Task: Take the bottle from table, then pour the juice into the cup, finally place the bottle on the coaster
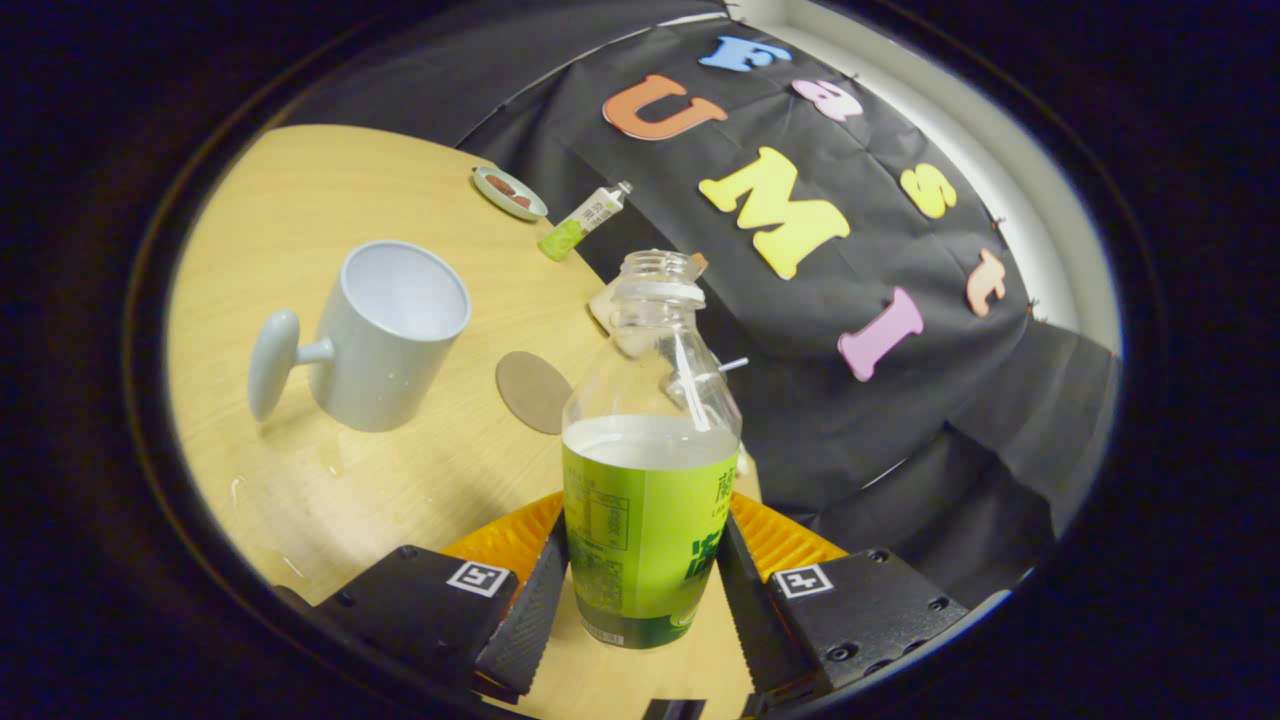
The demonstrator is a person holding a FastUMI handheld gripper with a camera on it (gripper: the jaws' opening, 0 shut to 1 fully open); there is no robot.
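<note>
An uncapped clear bottle [645, 470] with a green label and pale juice up to its shoulder sits between my two fingers. My gripper [640, 600] is shut on the bottle, both fingers pressing its labelled sides. The view is tilted and the bottle's base hangs a little above the wooden table [330, 180]. A pale blue-grey cup [385, 335] with a knob handle stands beyond my fingers to the left, with nothing showing inside it. A round brown coaster [535, 390] lies flat between the cup and the bottle.
Farther back on the table lie a small dish [510, 192] with brown pieces and a small bottle [585, 222] on its side. A pale object sits behind the held bottle's neck. The table edge runs just right of the bottle, with the black cloth wall beyond.
</note>
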